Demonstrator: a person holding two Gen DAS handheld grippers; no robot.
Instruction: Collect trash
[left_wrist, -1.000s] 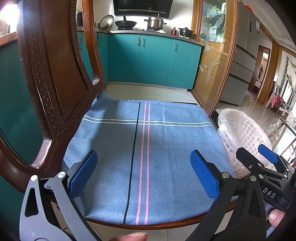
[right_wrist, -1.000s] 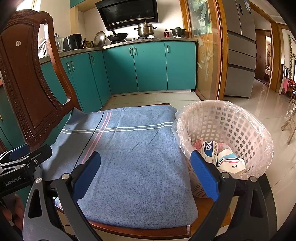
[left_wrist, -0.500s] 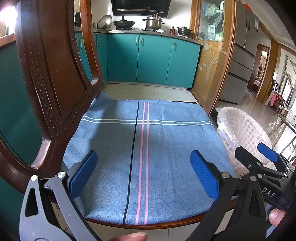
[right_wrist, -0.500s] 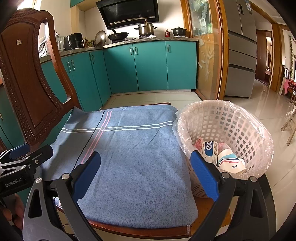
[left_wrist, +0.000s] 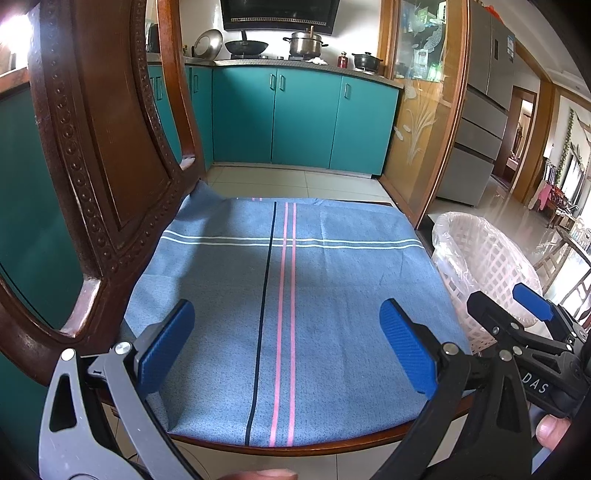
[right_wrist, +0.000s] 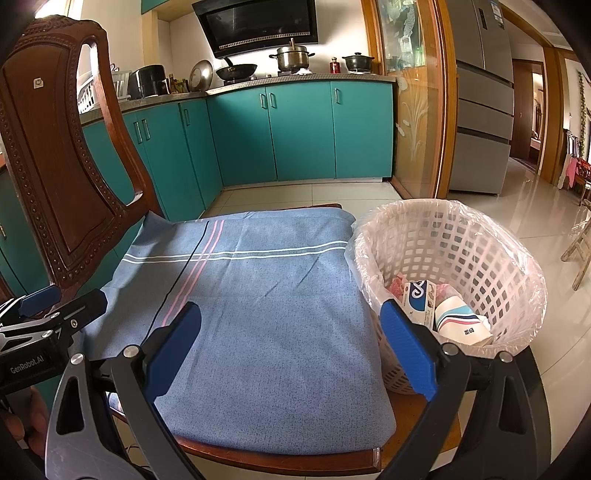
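Observation:
A white lattice waste basket (right_wrist: 480, 236) lined with a clear bag stands at the right edge of the chair seat; it also shows in the left wrist view (left_wrist: 476, 254). Inside lie a blue-and-white carton (right_wrist: 421, 295), a white box with teal stripes (right_wrist: 461, 321) and pink wrappers (right_wrist: 397, 286). My left gripper (left_wrist: 286, 347) is open and empty over the blue cloth (left_wrist: 288, 295). My right gripper (right_wrist: 291, 347) is open and empty, its right finger in front of the basket. No loose trash shows on the cloth.
The carved wooden chair back (left_wrist: 92, 147) rises close on the left. The blue striped cloth (right_wrist: 258, 314) covers the seat. Teal kitchen cabinets (left_wrist: 295, 118) stand behind, a glass door (left_wrist: 417, 110) and a grey fridge (right_wrist: 480, 92) to the right, tiled floor around.
Both views have drifted very slightly; both grippers stay open and empty and the basket has not moved.

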